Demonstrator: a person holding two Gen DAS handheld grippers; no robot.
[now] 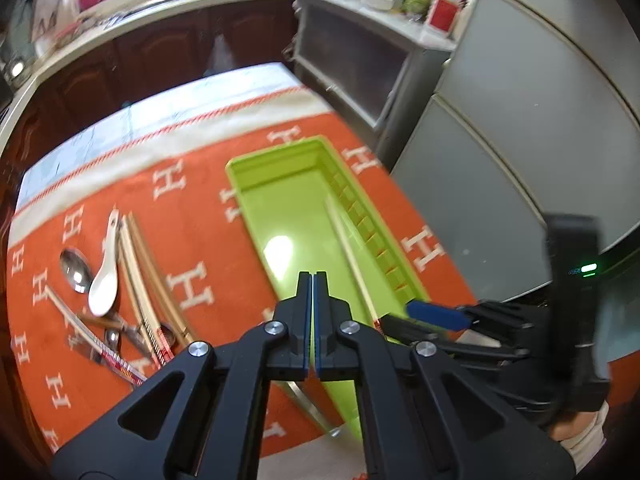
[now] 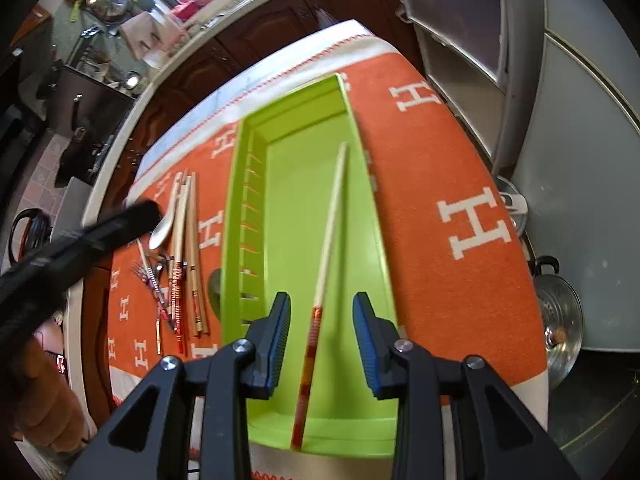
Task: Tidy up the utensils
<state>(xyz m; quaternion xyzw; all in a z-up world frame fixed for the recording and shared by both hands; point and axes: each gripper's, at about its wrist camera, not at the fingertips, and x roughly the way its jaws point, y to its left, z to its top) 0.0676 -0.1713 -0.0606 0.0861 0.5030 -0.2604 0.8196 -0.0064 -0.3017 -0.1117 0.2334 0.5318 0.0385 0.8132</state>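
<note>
The right gripper (image 2: 322, 336) hangs over the near end of the lime-green tray (image 2: 360, 148), its blue-padded jaws standing apart with nothing pressed between them. A single chopstick (image 2: 332, 220) lies lengthwise on the tray floor, its red-banded end under the gap between the jaws and its pale tip pointing toward the far wall; the pads do not touch it. The tray rests on an orange cloth (image 2: 440, 152) patterned with white H letters.

The left gripper (image 1: 312, 304) is clenched — its two pads meet face to face with nothing held — and it hovers above the near part of the tray, just left of the chopstick in its own view.

The rest of the utensils lie in a loose pile on the cloth to the left of the tray: a white ceramic spoon (image 1: 105, 276), a metal spoon (image 1: 75, 270) beside it, several more chopsticks (image 1: 140, 264) running side by side, and other pieces under them too tangled to name
</note>
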